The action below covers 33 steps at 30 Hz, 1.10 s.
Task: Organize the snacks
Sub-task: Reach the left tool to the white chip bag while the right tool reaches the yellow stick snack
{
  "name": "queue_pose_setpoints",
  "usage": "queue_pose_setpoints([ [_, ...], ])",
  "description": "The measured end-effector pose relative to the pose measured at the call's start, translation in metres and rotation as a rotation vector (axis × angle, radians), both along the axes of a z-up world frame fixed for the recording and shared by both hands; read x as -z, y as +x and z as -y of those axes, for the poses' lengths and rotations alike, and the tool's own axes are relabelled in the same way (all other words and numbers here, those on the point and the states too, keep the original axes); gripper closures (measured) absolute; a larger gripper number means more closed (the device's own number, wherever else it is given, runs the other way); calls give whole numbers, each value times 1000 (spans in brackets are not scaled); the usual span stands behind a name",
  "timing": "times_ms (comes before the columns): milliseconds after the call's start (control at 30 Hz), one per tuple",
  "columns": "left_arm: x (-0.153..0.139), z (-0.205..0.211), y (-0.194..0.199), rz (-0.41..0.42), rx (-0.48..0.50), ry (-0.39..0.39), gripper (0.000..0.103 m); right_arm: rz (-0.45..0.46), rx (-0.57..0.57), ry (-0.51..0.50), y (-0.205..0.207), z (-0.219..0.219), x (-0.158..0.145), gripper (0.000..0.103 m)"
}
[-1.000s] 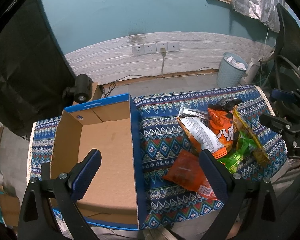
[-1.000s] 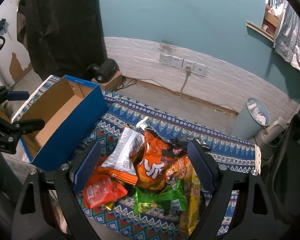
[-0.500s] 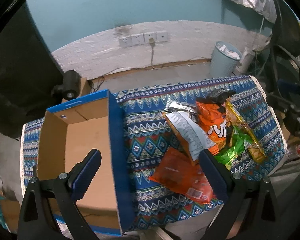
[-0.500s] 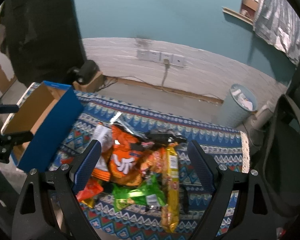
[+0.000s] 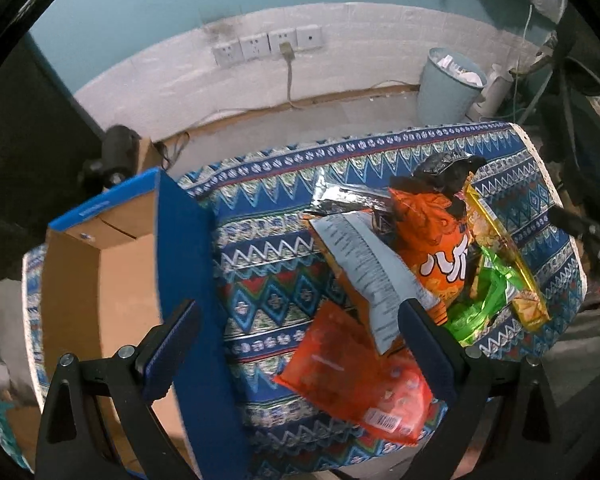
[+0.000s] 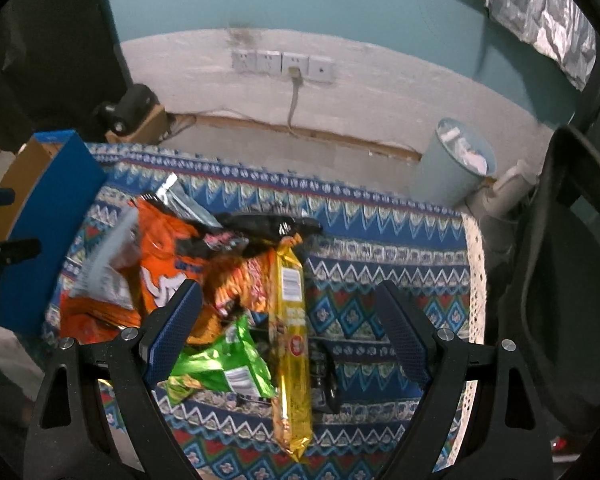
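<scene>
A pile of snack packets lies on a patterned blue cloth (image 5: pixel 268 264). It holds a red-orange packet (image 5: pixel 352 372), a white-backed bag (image 5: pixel 364 260), an orange chip bag (image 5: pixel 436 248), a green packet (image 6: pixel 224 364), a long yellow packet (image 6: pixel 292 320) and a black packet (image 6: pixel 268 224). An open blue cardboard box (image 5: pixel 112 280) stands at the left. My left gripper (image 5: pixel 296 344) is open above the cloth between the box wall and the red-orange packet. My right gripper (image 6: pixel 292 328) is open above the yellow and green packets. Both are empty.
A pale blue waste bin (image 6: pixel 456 164) stands on the floor behind the table. A black office chair (image 6: pixel 560 280) is at the right. A small black device (image 5: pixel 116 152) sits on a carton behind the box. Wall sockets (image 6: pixel 284 64) with a cable are at the back.
Both grippers have shifted right. The box has slid to the left edge of both views. The right gripper now hangs over the yellow and green packets. Both stay open.
</scene>
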<state>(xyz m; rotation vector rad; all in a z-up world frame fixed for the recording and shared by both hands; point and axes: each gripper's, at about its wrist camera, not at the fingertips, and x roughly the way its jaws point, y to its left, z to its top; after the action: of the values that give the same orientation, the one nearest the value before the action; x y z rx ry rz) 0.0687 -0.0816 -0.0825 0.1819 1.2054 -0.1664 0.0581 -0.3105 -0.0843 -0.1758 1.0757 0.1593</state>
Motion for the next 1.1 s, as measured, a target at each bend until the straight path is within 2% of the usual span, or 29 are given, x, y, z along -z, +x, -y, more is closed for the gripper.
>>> queue_pose_setpoints([
  [367,36,11,37,-92,-55,-41,3,-113,5,-46,6,14,51,17],
  [667,60,24,55,-145,-59,-47,3,-192,21,-41,13,26,86,18],
  [833,74,29,60,-187,-62,-57,3,-231,12,-40,14,27,103,25],
  [967,85,33,60,-198,-50,-17,3,-264,2,-22,14,26,115,33],
  [1033,91,35,59,-205,-39,7,3,-272,0,-9,13,25,117,39],
  [1100,98,36,57,-217,-27,30,3,-269,-12,7,12,24,117,51],
])
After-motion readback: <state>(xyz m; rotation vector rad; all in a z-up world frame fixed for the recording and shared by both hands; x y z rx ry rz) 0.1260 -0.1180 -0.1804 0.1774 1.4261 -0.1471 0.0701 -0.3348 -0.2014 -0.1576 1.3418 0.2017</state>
